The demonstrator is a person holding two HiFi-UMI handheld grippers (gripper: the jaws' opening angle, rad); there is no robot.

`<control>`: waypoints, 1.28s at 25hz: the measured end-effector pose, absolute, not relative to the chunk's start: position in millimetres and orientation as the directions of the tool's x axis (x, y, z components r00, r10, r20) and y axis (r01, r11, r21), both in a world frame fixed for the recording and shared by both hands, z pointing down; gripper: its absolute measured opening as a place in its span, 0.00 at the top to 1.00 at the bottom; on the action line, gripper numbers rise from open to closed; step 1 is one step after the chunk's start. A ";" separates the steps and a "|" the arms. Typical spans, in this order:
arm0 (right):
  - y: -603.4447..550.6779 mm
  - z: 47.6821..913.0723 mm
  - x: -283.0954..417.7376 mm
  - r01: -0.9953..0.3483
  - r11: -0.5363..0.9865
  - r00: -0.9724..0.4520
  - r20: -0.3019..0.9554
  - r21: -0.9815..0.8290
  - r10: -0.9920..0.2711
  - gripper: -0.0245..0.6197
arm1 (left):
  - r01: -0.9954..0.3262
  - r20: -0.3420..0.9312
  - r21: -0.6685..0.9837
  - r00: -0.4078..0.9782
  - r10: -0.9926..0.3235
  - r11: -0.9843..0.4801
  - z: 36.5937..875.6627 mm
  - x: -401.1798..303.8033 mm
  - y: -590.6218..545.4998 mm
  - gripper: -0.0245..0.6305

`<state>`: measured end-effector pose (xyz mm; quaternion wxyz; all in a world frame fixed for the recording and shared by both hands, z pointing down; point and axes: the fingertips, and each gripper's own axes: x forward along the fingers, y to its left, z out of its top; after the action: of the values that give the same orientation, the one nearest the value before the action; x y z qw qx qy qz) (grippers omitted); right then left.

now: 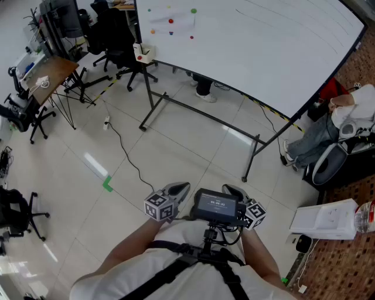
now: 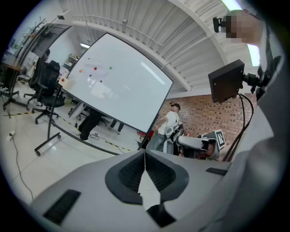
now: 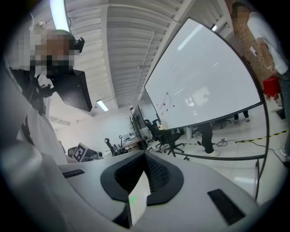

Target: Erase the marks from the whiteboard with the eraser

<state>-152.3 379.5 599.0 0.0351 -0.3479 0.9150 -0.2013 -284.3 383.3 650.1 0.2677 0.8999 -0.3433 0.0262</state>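
Note:
The whiteboard (image 1: 258, 47) stands on a black wheeled frame across the room; it also shows in the left gripper view (image 2: 118, 86) and the right gripper view (image 3: 204, 86). Small coloured dots (image 1: 171, 21) sit near its upper left, and faint thin lines (image 1: 258, 14) run across its top. A small white holder (image 1: 142, 54) hangs at its left edge; I cannot make out an eraser. My left gripper (image 1: 180, 188) (image 2: 145, 153) and right gripper (image 1: 233, 190) (image 3: 145, 155) are held close to my chest, far from the board. Both are shut with nothing between the jaws.
Black office chairs (image 1: 117, 41) stand left of the board, by a wooden table (image 1: 55, 73). A cable (image 1: 126, 155) trails over the tiled floor, near green tape (image 1: 108, 184). A seated person (image 1: 328, 126) and a white device (image 1: 325, 220) are at the right.

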 end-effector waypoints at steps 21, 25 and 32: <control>119.2 575.7 -206.6 -0.347 0.830 -0.926 0.017 -0.436 -0.377 0.95 | -0.767 0.276 0.396 0.624 -0.731 -0.505 599.8 -290.9 157.1 0.92; 77.7 575.9 -210.9 -0.315 0.853 -0.937 -0.007 -0.415 -0.350 0.95 | -0.810 0.306 0.385 0.564 -0.767 -0.442 608.7 -303.0 124.0 0.92; 31.5 571.5 -206.3 -0.273 0.800 -0.932 -0.060 -0.534 -0.358 0.95 | -0.825 0.296 0.338 0.549 -0.782 -0.452 591.2 -309.8 73.1 0.92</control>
<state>-206.3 31.5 571.5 0.0792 -0.1667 0.9454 -0.2687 -309.8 73.1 591.2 0.2258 0.8506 -0.4723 0.0484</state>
